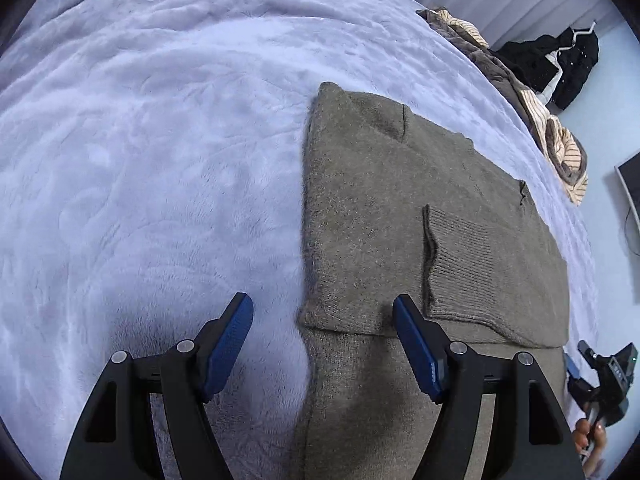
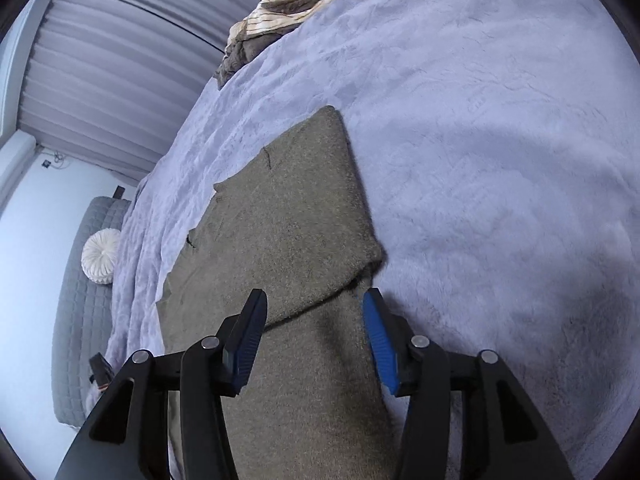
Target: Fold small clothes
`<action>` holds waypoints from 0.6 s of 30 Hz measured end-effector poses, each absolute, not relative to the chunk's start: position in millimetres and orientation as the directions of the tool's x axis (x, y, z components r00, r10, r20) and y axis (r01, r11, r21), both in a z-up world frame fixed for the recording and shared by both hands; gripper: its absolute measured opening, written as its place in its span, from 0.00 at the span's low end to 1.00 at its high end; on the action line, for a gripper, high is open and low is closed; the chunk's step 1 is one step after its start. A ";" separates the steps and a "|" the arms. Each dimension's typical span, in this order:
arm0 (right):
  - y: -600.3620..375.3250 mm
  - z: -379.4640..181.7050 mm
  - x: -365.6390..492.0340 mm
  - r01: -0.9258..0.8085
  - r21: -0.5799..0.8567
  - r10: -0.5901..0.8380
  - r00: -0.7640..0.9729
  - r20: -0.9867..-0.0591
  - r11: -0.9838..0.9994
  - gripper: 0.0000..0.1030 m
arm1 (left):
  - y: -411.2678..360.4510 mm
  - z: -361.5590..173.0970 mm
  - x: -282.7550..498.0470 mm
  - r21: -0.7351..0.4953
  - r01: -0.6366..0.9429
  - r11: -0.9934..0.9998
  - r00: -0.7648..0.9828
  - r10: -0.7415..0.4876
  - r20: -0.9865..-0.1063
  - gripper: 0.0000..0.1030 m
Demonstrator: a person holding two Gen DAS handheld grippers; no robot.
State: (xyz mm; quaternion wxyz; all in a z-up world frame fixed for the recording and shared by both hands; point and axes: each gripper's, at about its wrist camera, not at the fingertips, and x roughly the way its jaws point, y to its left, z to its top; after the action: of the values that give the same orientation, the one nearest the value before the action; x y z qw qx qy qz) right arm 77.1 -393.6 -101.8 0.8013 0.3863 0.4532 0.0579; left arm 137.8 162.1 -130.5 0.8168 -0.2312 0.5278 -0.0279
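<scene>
Mid-fold: grey-brown sweater [image 1: 384, 208] flat on the bed [image 1: 140, 160], sleeve cuff [image 1: 460, 264] laid across. Left tool [image 1: 322, 344] spread, straddling its edge; right tool [image 2: 314, 332] spread, pinching nothing (apparently). Next: pinch hem corners, carry upward.

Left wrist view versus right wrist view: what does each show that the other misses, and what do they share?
Only the left wrist view shows the sweater's ribbed cuff folded onto its body, black clothes on a hanger, and the right gripper at the frame's edge.

Only the right wrist view shows a round white cushion on a grey quilted pad, and pleated curtains.

Both show the olive sweater on the lilac plush blanket, the striped pile at its far edge, and an open gripper over the fold edge.
</scene>
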 end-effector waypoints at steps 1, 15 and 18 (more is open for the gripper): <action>-397.2 -106.7 78.0 0.282 0.677 0.442 0.580 -0.685 0.680 0.52 | 161.6 -129.5 138.1 -0.409 -0.190 0.892 0.443 -0.294 -0.847 0.58; -402.7 -123.2 90.3 0.285 0.628 0.415 0.548 -0.726 0.724 0.10 | 169.9 -133.9 136.3 -0.453 -0.187 0.872 0.454 -0.332 -0.827 0.22; -407.1 -118.8 83.5 0.295 0.611 0.399 0.541 -0.740 0.734 0.10 | 171.2 -128.6 132.5 -0.445 -0.195 0.874 0.459 -0.320 -0.829 0.22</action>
State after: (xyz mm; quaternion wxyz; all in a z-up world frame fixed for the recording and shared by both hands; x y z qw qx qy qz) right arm 83.5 -407.1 -118.8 0.7991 0.3631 0.4780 0.0324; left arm 132.5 171.2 -128.6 0.8174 -0.2479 0.5186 -0.0382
